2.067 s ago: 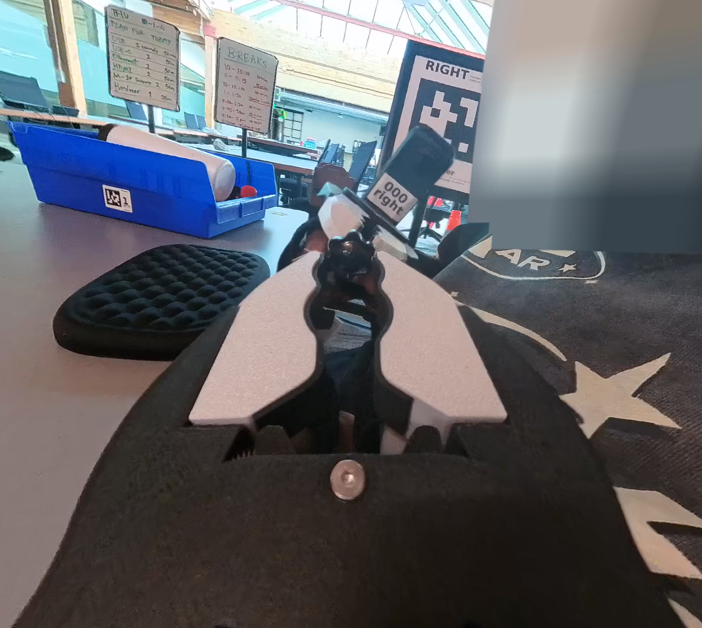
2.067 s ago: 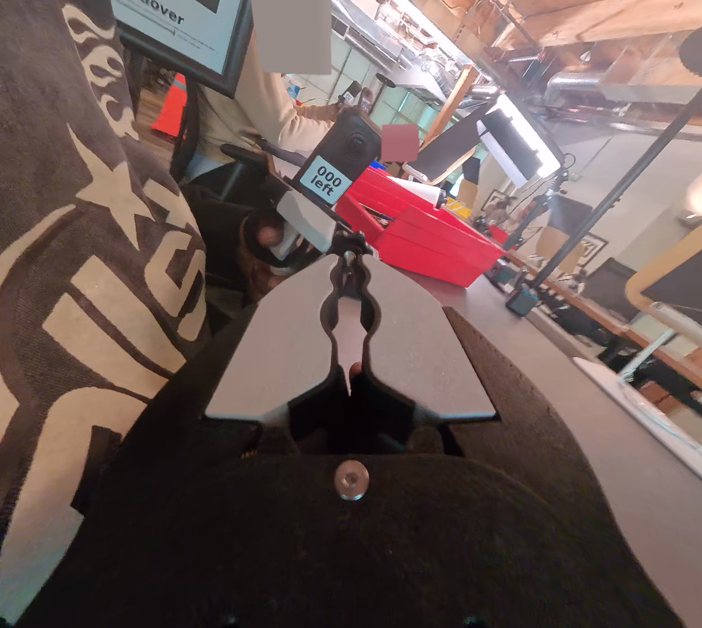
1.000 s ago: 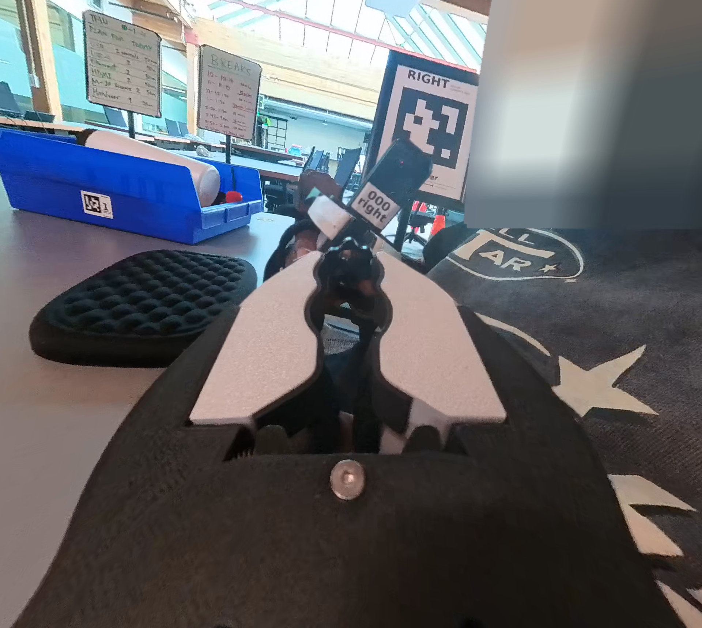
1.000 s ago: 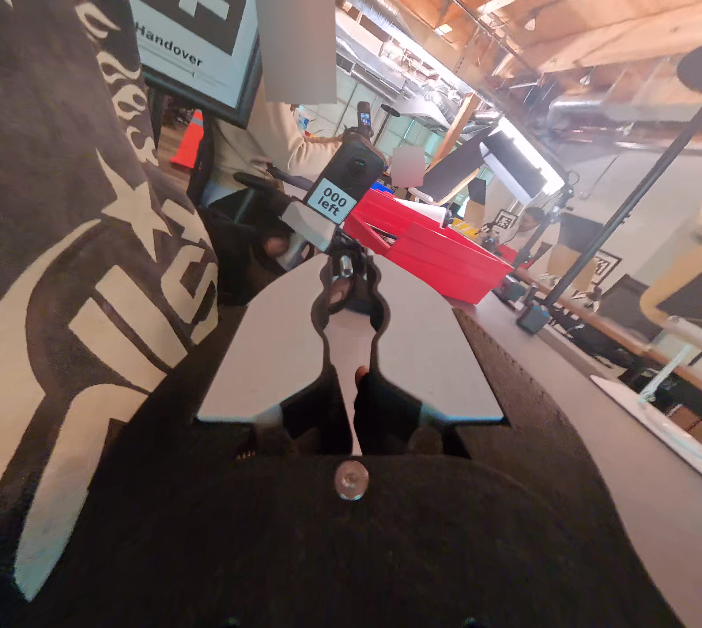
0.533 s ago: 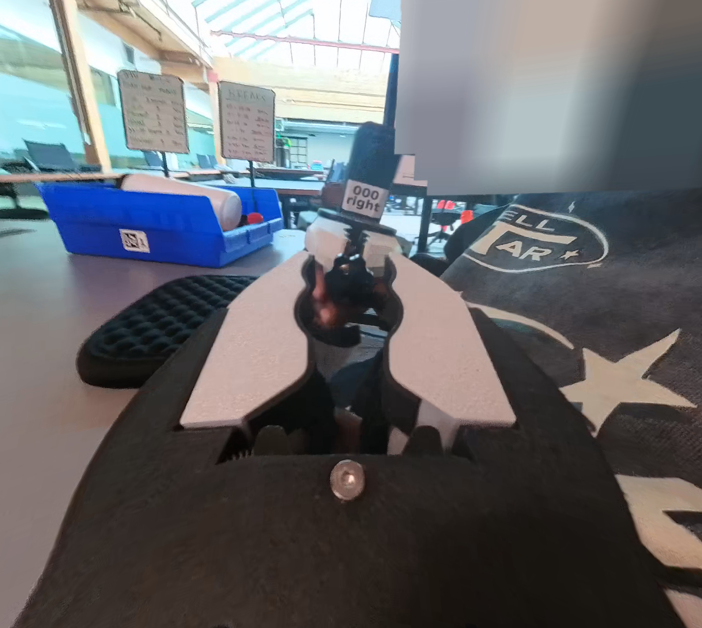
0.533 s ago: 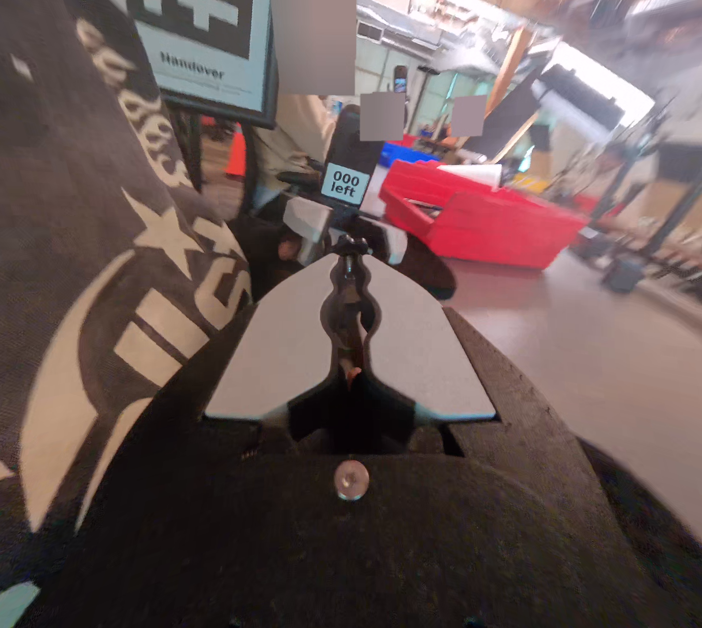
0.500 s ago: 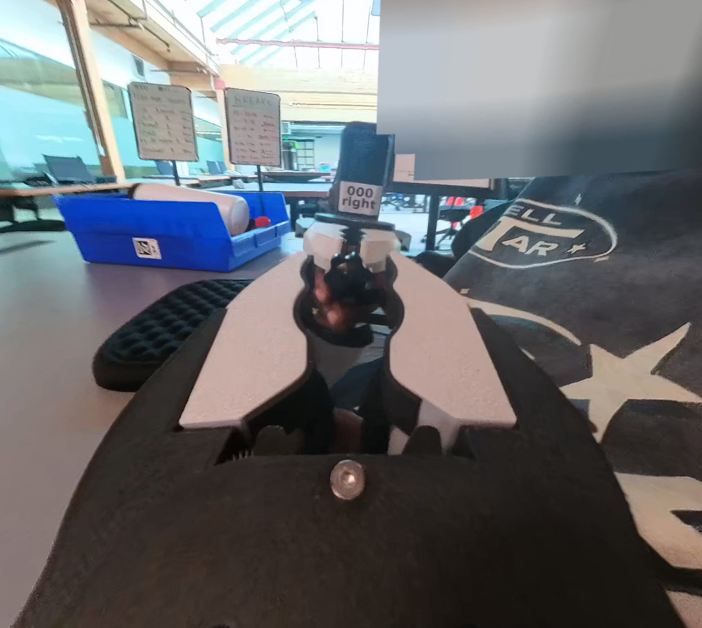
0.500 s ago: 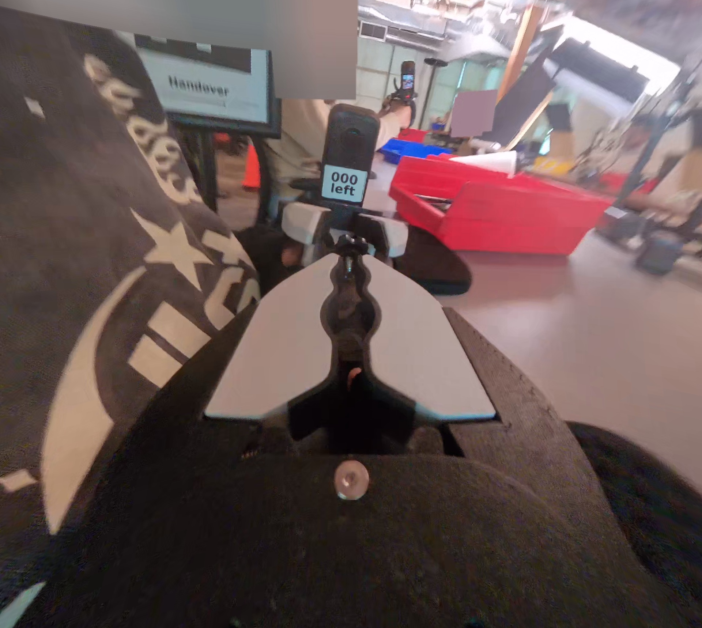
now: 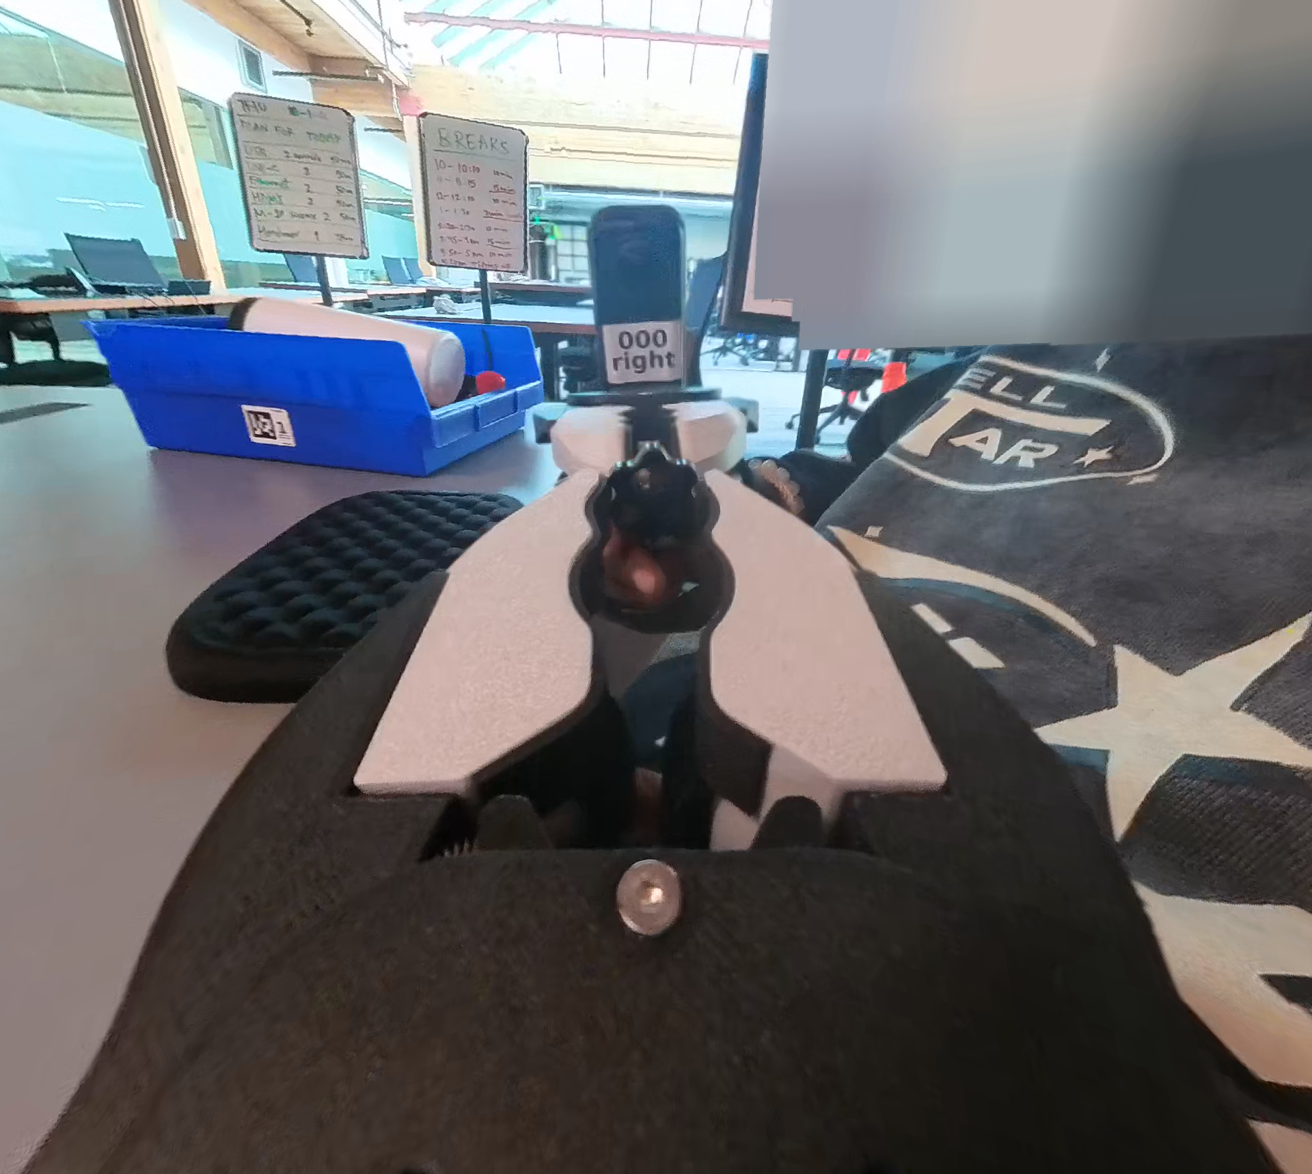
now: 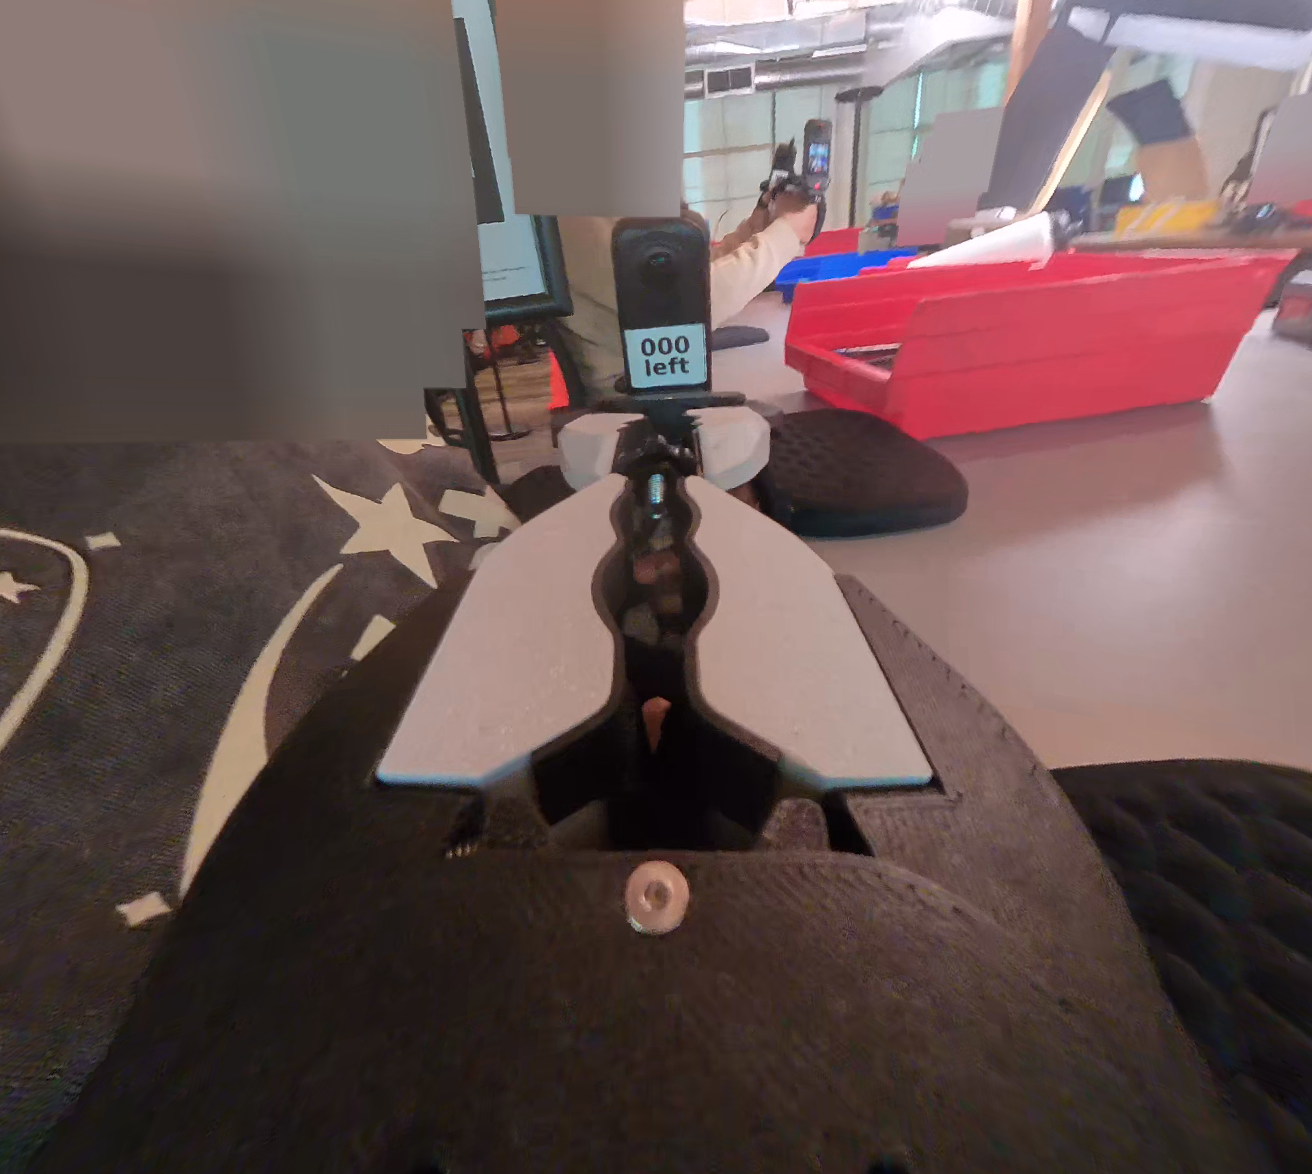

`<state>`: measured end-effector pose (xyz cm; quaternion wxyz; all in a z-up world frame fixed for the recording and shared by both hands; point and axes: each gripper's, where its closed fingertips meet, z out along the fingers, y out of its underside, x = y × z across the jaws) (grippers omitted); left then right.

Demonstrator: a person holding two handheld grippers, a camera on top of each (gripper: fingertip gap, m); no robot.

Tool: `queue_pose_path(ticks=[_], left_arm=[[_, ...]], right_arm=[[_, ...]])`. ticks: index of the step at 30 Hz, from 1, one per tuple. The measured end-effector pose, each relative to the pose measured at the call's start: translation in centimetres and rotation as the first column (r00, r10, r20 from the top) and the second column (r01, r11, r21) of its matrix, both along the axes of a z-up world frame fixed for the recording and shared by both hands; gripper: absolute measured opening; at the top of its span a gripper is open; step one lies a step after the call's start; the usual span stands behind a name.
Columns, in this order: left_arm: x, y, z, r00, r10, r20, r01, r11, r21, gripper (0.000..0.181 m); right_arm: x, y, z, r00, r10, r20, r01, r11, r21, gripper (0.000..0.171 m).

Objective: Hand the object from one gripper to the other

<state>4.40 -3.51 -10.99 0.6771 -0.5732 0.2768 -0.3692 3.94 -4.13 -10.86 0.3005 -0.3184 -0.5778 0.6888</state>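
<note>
A small black knob with a threaded metal screw (image 9: 649, 490) hangs in the air between the two grippers, which meet tip to tip. My left gripper (image 9: 649, 487) is shut on the black knob end. In the right wrist view, my right gripper (image 10: 654, 487) is closed narrowly around the screw's silver thread (image 10: 654, 496). The right gripper also shows head-on in the left wrist view (image 9: 647, 437), with its camera above it. The left gripper shows the same way in the right wrist view (image 10: 660, 451). Both are level above the grey table (image 9: 106, 572).
A blue bin (image 9: 312, 387) holding a white cylinder (image 9: 355, 334) stands at the back left. A black dimpled pad (image 9: 341, 579) lies before it. A red bin (image 10: 1029, 345) and another black pad (image 10: 859, 479) are on the right side. A person's dark starred shirt (image 9: 1065, 572) is close by. Left and right tips are no more than a few centimetres apart.
Both grippers have rolled from tilted to level and stayed tip to tip. The knob screw has stayed between them the whole time.
</note>
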Motion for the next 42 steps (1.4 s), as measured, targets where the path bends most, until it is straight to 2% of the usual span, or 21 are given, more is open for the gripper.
queue_pose_path(ticks=[4,7,11,16,19,29,31,33,36,39,42], left_arm=[[-0.3,-0.2,0.4,0.997,-0.037,0.066,0.039,0.999,-0.025,0.022],[-0.2,-0.5,0.7,0.993,-0.065,0.095,0.068,0.997,-0.033,0.022],[-0.1,-0.3,0.4,0.989,-0.085,0.121,0.094,0.993,-0.069,0.022],[0.2,-0.6,0.4,0.980,-0.129,0.153,0.144,0.986,-0.087,0.022],[0.4,-0.9,0.4,0.976,-0.154,0.157,0.170,0.981,-0.091,0.022],[0.5,-0.8,0.0,0.974,-0.167,0.153,0.186,0.975,-0.122,0.022],[0.5,-0.7,0.1,0.976,-0.154,0.152,0.171,0.980,-0.103,0.023],[0.4,-0.7,0.5,0.984,-0.114,0.133,0.121,0.992,-0.041,0.031],[0.2,-0.7,0.7,0.999,-0.030,0.040,0.027,0.997,0.074,0.036],[0.2,-0.5,0.4,0.999,0.025,-0.027,-0.021,0.993,0.115,0.036],[0.4,-0.3,0.0,0.997,0.043,-0.061,-0.036,0.993,0.115,0.035]], right_arm=[[0.4,0.1,0.7,0.986,-0.068,-0.151,0.088,0.988,0.128,0.014],[0.2,-0.1,-0.2,0.978,-0.095,-0.185,0.144,0.951,0.274,0.017],[0.1,-0.5,-0.5,0.961,-0.116,-0.252,0.206,0.905,0.371,0.020],[0.1,-0.3,-0.4,0.905,-0.151,-0.398,0.355,0.784,0.509,0.012],[0.2,-0.2,-0.1,0.884,-0.160,-0.439,0.399,0.748,0.531,0.006],[0.3,-0.6,-0.2,0.891,-0.130,-0.435,0.378,0.742,0.554,0.006],[0.3,-0.5,-0.2,0.912,-0.133,-0.387,0.336,0.784,0.522,0.006],[0.3,-0.5,-0.1,0.944,-0.133,-0.303,0.263,0.857,0.443,0.006],[0.1,-0.1,0.1,0.994,-0.077,-0.079,0.091,0.978,0.186,0.006],[0.3,0.1,0.3,0.997,0.035,0.076,-0.031,0.998,-0.062,0.006],[0.4,-0.2,-0.1,0.983,0.107,0.146,-0.086,0.986,-0.142,0.006]])
